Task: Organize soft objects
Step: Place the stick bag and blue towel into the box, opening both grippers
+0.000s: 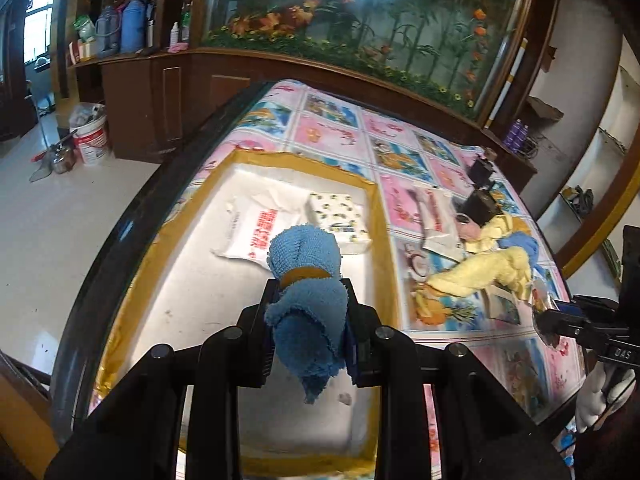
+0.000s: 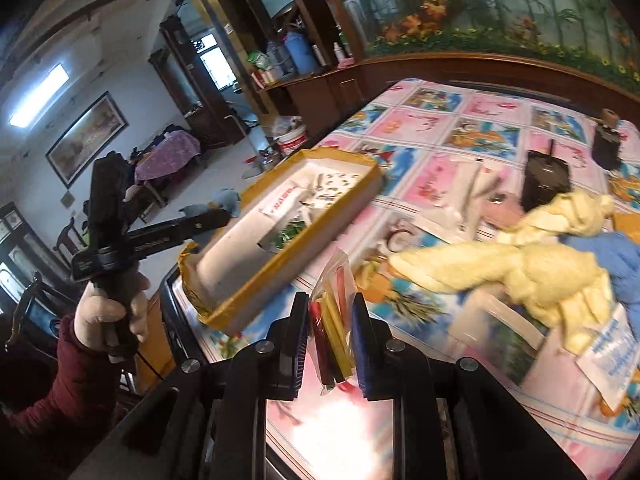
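left gripper (image 1: 310, 300) clamps blue towel (image 1: 306, 276), right gripper (image 2: 330, 336) clamps packet (image 2: 334, 320), over quilted table (image 1: 400, 140)

My left gripper (image 1: 308, 312) is clamped, both jaws pressing a blue cloth (image 1: 306, 280) bunched between them, part spilling ahead of my fingertips, part hanging below. My right gripper (image 2: 331, 332) pinches a clear packet (image 2: 334, 320) upright between its jaws. My left hand (image 2: 108, 312), red-sleeved, grips its handle off to the left.

A blue towel (image 1: 306, 276), a yellow cloth (image 2: 516, 264), a gold-rimmed white tray (image 1: 384, 216), and a pink-and-blue cartoon-patterned tablecloth (image 1: 400, 136).
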